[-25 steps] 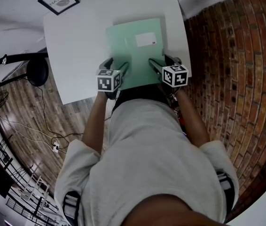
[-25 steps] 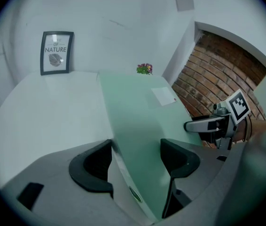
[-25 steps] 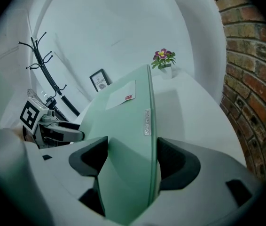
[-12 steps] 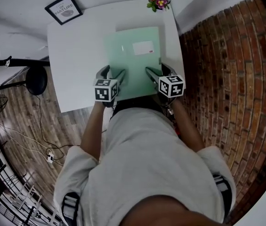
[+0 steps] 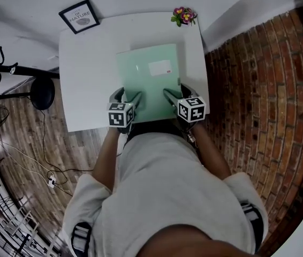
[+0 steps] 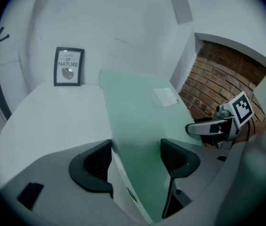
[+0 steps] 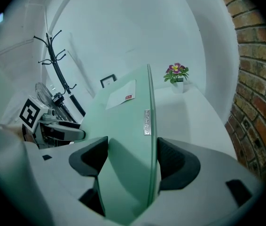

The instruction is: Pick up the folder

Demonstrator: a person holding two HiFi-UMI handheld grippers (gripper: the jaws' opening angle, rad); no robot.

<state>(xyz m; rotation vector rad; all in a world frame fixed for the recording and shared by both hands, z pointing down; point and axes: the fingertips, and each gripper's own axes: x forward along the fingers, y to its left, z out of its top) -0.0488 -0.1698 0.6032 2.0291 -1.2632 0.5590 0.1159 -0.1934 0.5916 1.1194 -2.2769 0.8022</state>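
Observation:
A pale green folder (image 5: 149, 82) with a white label lies lengthwise over the white table (image 5: 87, 74); its near end is held up off the top. My left gripper (image 5: 127, 96) is shut on the near left corner, with the folder (image 6: 137, 126) clamped between the dark pads of the left gripper (image 6: 135, 159). My right gripper (image 5: 172, 94) is shut on the near right corner. In the right gripper view the folder's (image 7: 123, 126) thick edge fills the wide gap of the right gripper (image 7: 132, 157).
A framed picture (image 5: 80, 16) stands at the table's far left corner and a small flower pot (image 5: 183, 15) at the far right. A brick wall (image 5: 258, 90) runs close along the right. A black coat stand (image 5: 12, 68) and cables are on the wooden floor at left.
Both grippers have kept their hold and lifted the folder's near end slightly. The head view has shifted, so the table sits lower in the picture.

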